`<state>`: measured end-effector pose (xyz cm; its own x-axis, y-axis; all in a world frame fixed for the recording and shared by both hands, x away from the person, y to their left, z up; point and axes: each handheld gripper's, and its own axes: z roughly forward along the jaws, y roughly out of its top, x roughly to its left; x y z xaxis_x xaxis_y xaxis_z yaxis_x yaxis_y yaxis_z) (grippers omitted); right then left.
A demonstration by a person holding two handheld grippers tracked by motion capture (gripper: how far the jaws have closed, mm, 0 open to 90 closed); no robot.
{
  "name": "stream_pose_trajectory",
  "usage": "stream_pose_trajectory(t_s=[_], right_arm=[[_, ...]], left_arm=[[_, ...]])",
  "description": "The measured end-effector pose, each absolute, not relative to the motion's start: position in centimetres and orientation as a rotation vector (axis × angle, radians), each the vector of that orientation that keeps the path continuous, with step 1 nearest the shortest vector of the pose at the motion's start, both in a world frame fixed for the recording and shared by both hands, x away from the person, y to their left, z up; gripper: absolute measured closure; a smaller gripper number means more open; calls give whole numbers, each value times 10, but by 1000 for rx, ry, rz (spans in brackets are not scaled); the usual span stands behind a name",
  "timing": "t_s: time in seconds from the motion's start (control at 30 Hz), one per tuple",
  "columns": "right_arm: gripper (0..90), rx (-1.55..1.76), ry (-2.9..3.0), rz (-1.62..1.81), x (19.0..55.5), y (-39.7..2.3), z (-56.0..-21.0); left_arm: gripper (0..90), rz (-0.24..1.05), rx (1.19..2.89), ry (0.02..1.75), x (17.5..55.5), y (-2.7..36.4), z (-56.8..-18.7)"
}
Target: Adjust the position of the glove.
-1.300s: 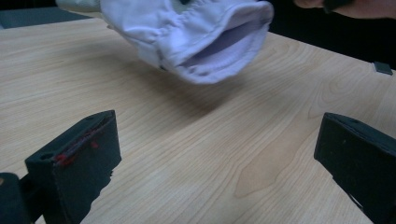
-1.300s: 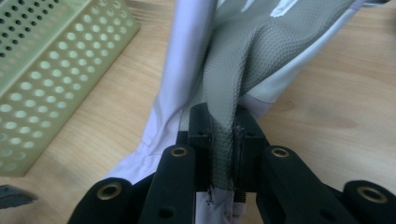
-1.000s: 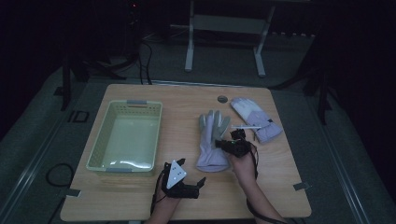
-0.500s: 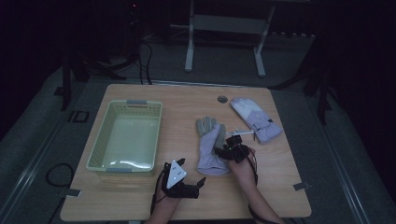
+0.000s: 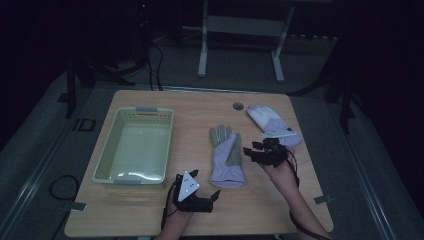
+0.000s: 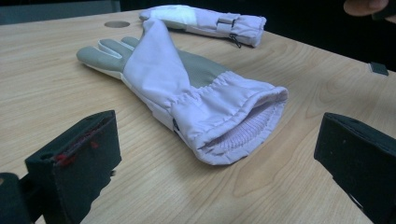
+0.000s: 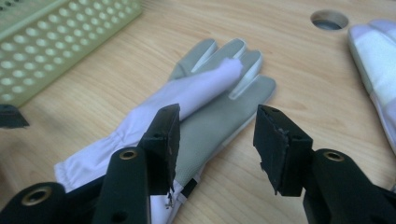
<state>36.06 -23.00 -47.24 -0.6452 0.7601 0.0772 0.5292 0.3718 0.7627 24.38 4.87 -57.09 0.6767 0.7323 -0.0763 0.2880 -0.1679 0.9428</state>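
A lavender glove [image 5: 227,157] lies grey palm up in the middle of the table, cuff toward me, with a lavender fold across its palm [image 7: 210,93]. A second lavender glove [image 5: 272,122] lies at the back right. My right gripper [image 5: 255,150] hovers just right of the near glove; its jaws opened off it and have just narrowed a little. In its own view the right gripper [image 7: 215,135] is open above the palm with nothing between its pads. My left gripper [image 5: 206,183] rests open near the front edge, facing the glove's cuff [image 6: 243,121].
A pale green perforated basket [image 5: 135,145] stands on the left half of the table with nothing in it. A round cable hole [image 5: 238,106] sits near the back edge beside the second glove. Dark floor and a metal stand lie beyond the table.
My right gripper has opened, let go of the near glove and drawn off up and to the right. The glove stays flat on the table. The left gripper has not moved.
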Motion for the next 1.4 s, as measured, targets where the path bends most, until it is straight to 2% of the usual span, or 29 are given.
stream_pose_trajectory(t_s=[0.2,0.23,0.33,0.37,0.43,0.47,0.5,0.63,0.8,0.83,0.9,0.93,1.4], right_arm=[[516,1205,2296,1109,375,-257,-469],[544,1205,2231,1091,376,-263,-469],[551,1229,2212,1087,381,-279,-469],[527,1233,2243,1046,384,-281,-470],[547,1248,2199,1064,386,-289,-470],[513,1252,2226,1038,389,-291,-470],[539,1279,2206,1095,390,-296,-470],[540,1258,2188,1003,395,-302,-465],[511,1285,2174,1007,403,-316,-455],[535,1287,2142,1019,404,-319,-453],[503,1267,2159,945,410,-319,-450],[529,1286,2137,985,413,-322,-449],[497,1334,2169,946,466,-318,-440]], left_arm=[[6,473,1740,833,245,50,-571],[6,467,1734,835,245,51,-571],[6,466,1734,835,245,51,-571],[6,467,1739,828,245,50,-571],[6,473,1746,828,245,49,-571],[6,473,1743,823,245,50,-571],[6,480,1742,821,244,49,-571],[6,478,1742,822,244,50,-571],[6,482,1753,802,243,48,-571],[6,490,1754,798,242,48,-571],[6,479,1749,809,244,49,-571],[6,479,1748,806,243,49,-571],[6,481,1747,811,243,49,-571]])
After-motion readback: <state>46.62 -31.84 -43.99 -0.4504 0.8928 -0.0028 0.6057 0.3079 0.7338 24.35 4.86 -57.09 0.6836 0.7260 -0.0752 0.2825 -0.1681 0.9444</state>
